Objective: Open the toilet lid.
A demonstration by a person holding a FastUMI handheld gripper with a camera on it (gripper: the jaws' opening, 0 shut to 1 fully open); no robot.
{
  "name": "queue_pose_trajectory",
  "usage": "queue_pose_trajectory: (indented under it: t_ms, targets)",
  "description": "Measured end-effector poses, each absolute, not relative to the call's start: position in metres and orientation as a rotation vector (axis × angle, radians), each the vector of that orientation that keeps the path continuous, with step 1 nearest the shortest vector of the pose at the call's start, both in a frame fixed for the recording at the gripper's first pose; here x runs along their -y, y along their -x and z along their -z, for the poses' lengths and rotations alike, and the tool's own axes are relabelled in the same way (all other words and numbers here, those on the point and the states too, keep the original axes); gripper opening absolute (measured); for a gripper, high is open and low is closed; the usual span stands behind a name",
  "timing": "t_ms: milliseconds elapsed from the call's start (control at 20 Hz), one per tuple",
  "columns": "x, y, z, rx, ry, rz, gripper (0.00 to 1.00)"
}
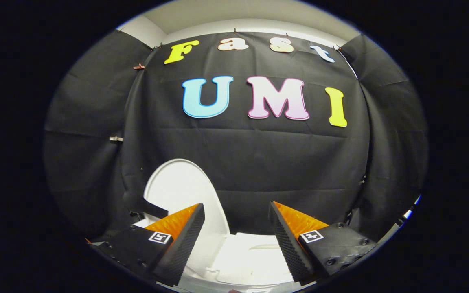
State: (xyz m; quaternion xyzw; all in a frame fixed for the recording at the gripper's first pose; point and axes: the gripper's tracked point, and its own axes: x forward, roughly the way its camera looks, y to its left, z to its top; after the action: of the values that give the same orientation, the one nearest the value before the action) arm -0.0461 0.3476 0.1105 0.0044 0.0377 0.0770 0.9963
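The white toilet lid [185, 191] stands raised, nearly upright, leaning toward the black cloth wall behind the left finger. Below it the white toilet seat and bowl rim [255, 254] show between and just beneath the fingers. My gripper [236, 211] is open, its two fingers spread wide with nothing between them. The left finger [185, 240] overlaps the lid's lower edge in the view; I cannot tell if it touches. The right finger [287, 240] is clear of the lid, above the seat.
Black cloth walls [283, 162] close in the booth behind and on both sides of the toilet. A dark bracket or handle [149, 208] juts out at the lid's left side. A pale ceiling strip [250, 18] runs above.
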Motion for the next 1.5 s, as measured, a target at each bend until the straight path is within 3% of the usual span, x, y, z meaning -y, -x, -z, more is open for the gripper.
queue_pose_trajectory:
  t_ms: [800,1500]
  targets:
    - [-0.238,-0.004,-0.004,-0.181,0.021,-0.069,0.99]
    - [-0.229,0.001,-0.013,-0.105,-0.004,-0.088,0.99]
